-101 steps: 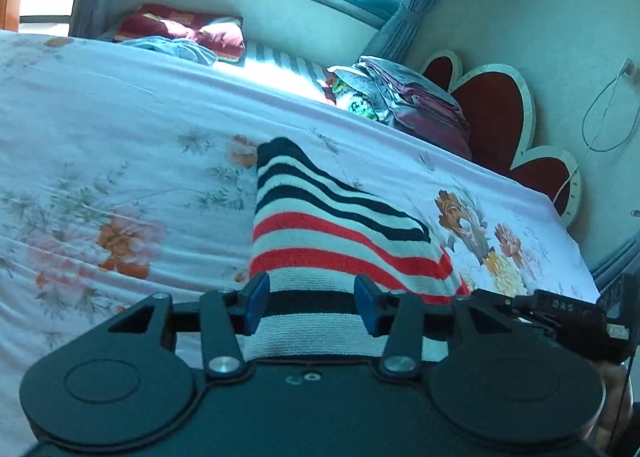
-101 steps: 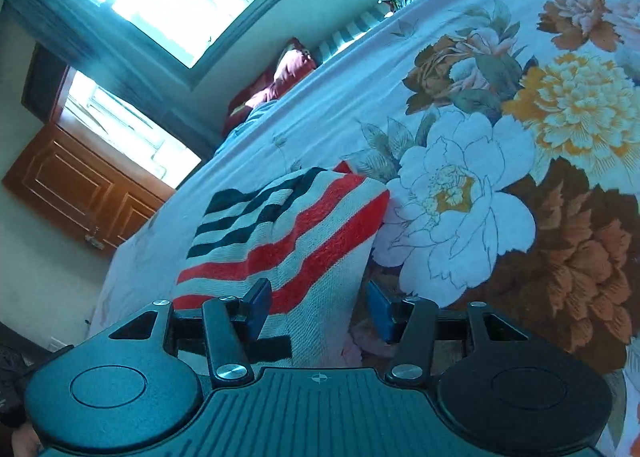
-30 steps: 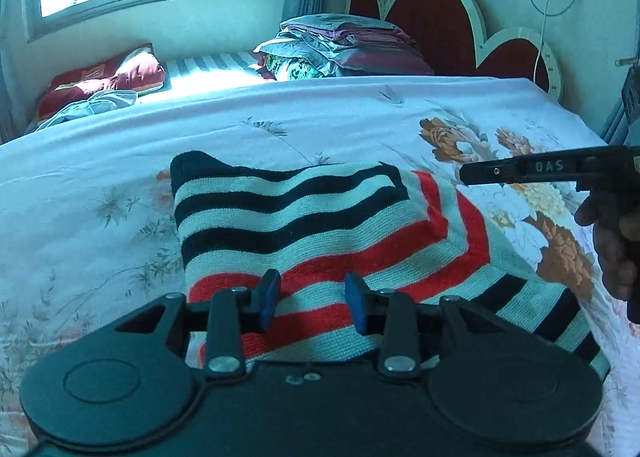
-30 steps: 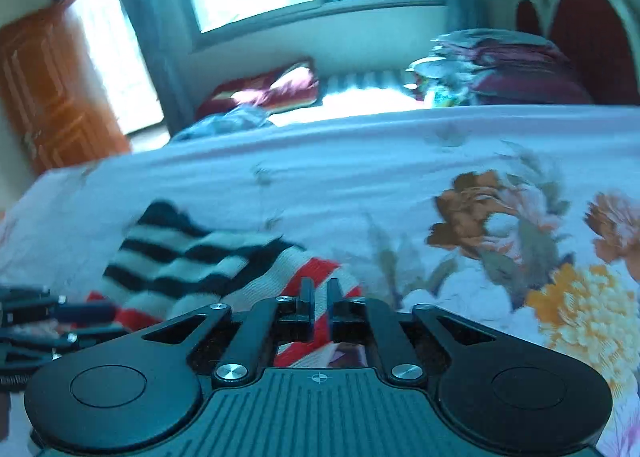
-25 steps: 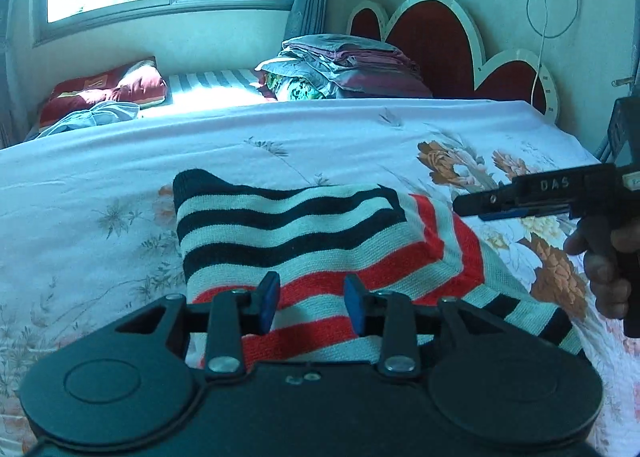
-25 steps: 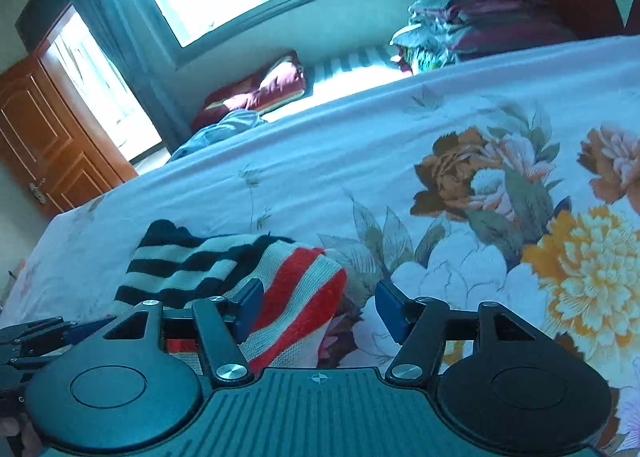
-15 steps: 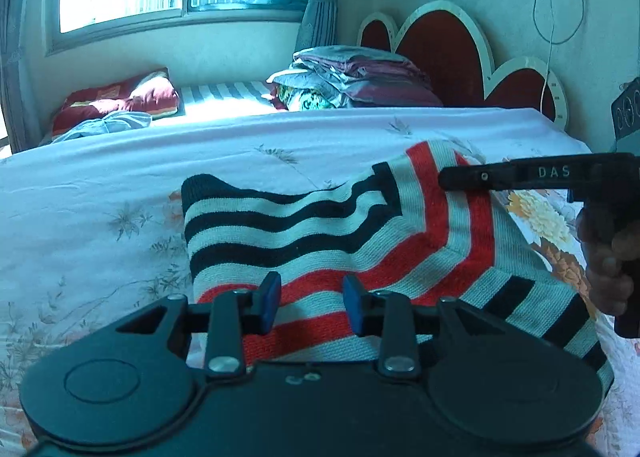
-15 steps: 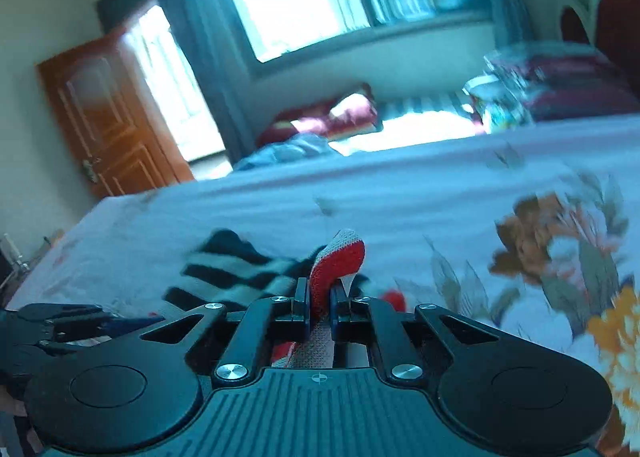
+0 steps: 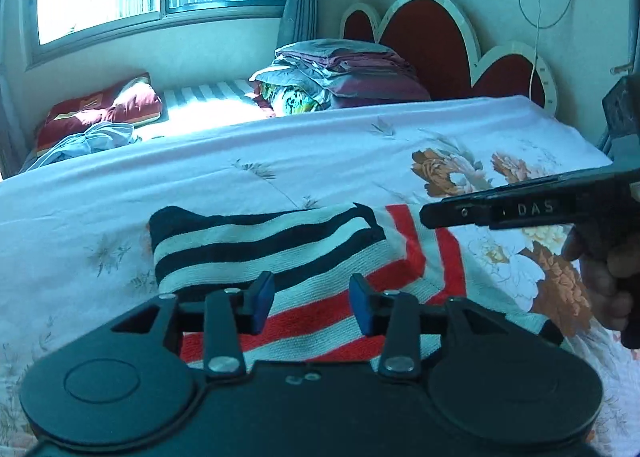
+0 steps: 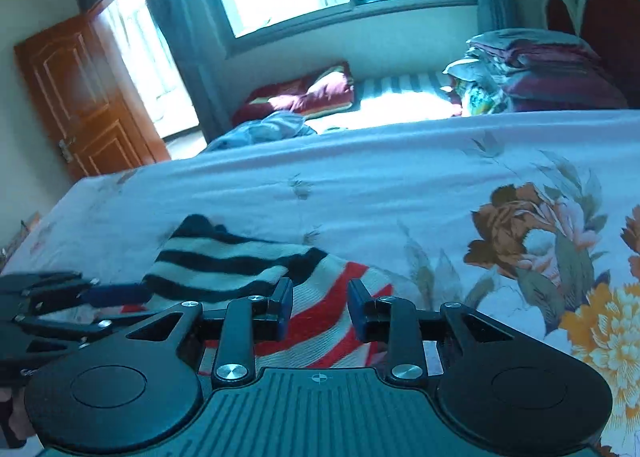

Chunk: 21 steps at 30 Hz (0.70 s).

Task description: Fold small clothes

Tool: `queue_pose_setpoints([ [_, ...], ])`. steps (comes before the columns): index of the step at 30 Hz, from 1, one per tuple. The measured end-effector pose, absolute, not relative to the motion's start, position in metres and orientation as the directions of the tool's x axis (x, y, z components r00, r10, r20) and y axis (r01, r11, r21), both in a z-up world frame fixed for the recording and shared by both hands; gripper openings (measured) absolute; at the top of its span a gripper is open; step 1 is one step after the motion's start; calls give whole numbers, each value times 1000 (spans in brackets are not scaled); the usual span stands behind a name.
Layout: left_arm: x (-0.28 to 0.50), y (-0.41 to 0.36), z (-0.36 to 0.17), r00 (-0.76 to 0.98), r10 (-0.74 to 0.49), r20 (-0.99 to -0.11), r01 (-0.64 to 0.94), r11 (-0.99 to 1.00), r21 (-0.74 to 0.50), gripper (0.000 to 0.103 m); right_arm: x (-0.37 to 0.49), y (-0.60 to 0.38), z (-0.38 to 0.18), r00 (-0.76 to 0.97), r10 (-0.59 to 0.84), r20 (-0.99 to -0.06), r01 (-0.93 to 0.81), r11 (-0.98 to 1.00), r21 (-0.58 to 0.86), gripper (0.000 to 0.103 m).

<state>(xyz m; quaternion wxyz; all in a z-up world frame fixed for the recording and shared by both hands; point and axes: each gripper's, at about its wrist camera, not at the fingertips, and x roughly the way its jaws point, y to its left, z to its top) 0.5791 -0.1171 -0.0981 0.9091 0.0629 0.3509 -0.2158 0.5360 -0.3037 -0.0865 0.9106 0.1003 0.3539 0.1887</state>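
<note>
A small knitted garment [image 9: 280,241] with black, white and red stripes lies folded on the floral bed sheet [image 9: 320,161]. My left gripper [image 9: 312,299] hovers over its near red-striped part, jaws opening, pads clear of the knit. In the right wrist view the same garment [image 10: 224,257] lies under my right gripper [image 10: 318,307], whose jaws are opening with nothing pinched between them. The right gripper [image 9: 430,213] also shows from the side in the left wrist view, just right of the garment's fold, held by a hand [image 9: 608,269]. The left gripper [image 10: 116,293] shows at the left edge.
A stack of folded bedding [image 9: 340,73] sits by the red headboard [image 9: 432,41] at the far side. A red pillow [image 9: 100,105] and crumpled blue cloth [image 9: 88,143] lie under the window. A wooden door [image 10: 80,97] stands at the left.
Half a second ago my right gripper was shut on the garment's raised red edge; it has let go and the edge lies down on the bed. The left gripper widened slightly.
</note>
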Motion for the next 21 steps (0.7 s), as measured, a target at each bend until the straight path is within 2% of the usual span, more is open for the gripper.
queue_pose_setpoints([
  [1,583,-120,-104,642,-358,-678,449,892,-46,40,538,-293,-91,662,409,-628,-288,912,291,31],
  [3,586,-127,-126,581,-340,-740,481,876,-25,40,540,-274,-115,586,349,-731,-293,933,211,30],
  [10,550,-103,-113,622,-406,-670,477,875,-88,38,522,-271,-113,599,303,-741,-285,946,157,31],
  [14,530,-88,-107,621,-414,-665,455,882,-123,37,495,-267,-91,639,332,-694,-338,931,134,31],
  [19,512,-89,-108,637,-379,-672,449,890,-77,37,461,-248,-109,619,279,-735,-375,926,36,31],
  [21,507,-94,-111,648,-349,-677,443,896,-37,37,451,-246,-115,645,252,-722,-363,932,2,31],
])
